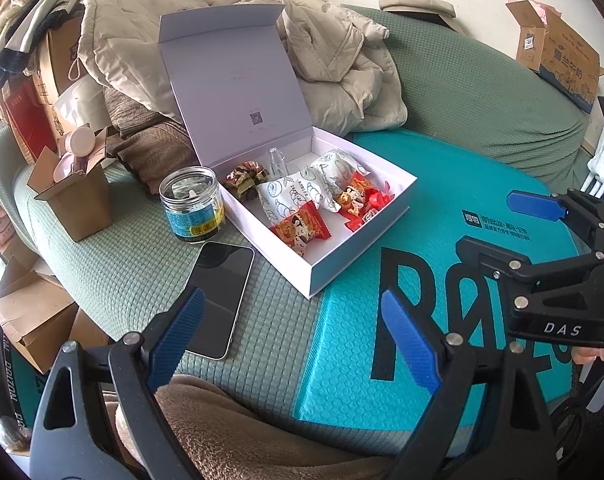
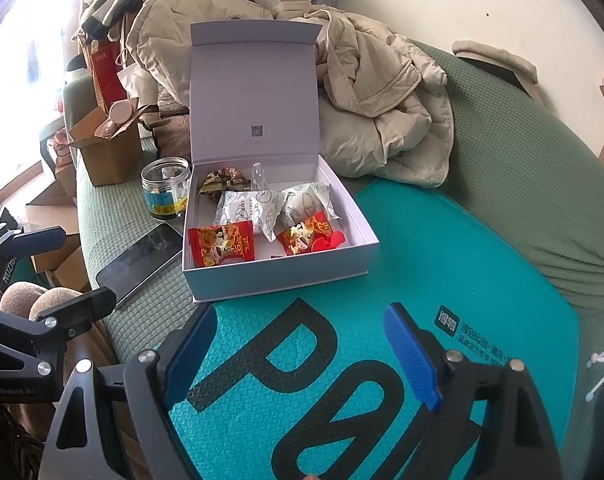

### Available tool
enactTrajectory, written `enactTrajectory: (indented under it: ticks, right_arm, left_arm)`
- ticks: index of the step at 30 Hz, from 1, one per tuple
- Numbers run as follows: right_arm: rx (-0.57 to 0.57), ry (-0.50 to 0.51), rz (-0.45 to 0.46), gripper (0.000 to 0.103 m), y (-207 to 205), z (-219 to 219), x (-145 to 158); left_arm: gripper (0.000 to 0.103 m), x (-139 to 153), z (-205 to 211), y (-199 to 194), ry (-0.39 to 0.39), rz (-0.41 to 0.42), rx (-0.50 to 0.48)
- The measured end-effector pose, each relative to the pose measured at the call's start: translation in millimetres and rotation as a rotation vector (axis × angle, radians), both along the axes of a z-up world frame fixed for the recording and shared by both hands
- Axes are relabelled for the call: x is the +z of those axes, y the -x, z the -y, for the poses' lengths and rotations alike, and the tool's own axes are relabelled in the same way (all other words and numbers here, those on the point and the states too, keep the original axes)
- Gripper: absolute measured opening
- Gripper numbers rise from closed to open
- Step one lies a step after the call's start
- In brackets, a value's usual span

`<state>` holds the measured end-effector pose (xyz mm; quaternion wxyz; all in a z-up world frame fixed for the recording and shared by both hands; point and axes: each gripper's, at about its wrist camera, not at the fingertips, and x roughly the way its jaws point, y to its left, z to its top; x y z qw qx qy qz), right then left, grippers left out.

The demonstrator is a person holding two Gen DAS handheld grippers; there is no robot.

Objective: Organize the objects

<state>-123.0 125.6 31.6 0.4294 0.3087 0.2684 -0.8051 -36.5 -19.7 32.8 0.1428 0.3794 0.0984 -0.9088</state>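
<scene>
A white box (image 1: 358, 258) with its lid up sits on a green sofa; it also shows in the right wrist view (image 2: 278, 278). It holds red snack packs (image 1: 300, 229), white patterned packs (image 1: 298, 192), a dark wrapped sweet (image 1: 244, 176) and a small clear bottle (image 1: 277, 160). A clear jar (image 1: 192, 204) and a black phone (image 1: 220, 300) lie left of the box. My left gripper (image 1: 298, 340) is open and empty, near the phone. My right gripper (image 2: 302, 356) is open and empty over a teal mat (image 2: 482, 264), in front of the box.
A beige jacket (image 2: 382, 112) is heaped behind the box. A small brown carton (image 1: 74, 196) with pink items stands left of the jar. Cardboard boxes (image 1: 34, 316) sit off the sofa's left edge. Another carton (image 1: 562, 52) stands at the far right.
</scene>
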Motion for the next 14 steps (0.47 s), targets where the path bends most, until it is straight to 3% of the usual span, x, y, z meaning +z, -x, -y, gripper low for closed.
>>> enactTrajectory:
  ticks: [14]
  right_arm:
    - [-0.013,-0.003,0.046,0.086,15.8,-4.8,-15.7]
  left_arm:
    - [0.090,-16.3,-5.4,13.3,-0.048,0.048,-0.016]
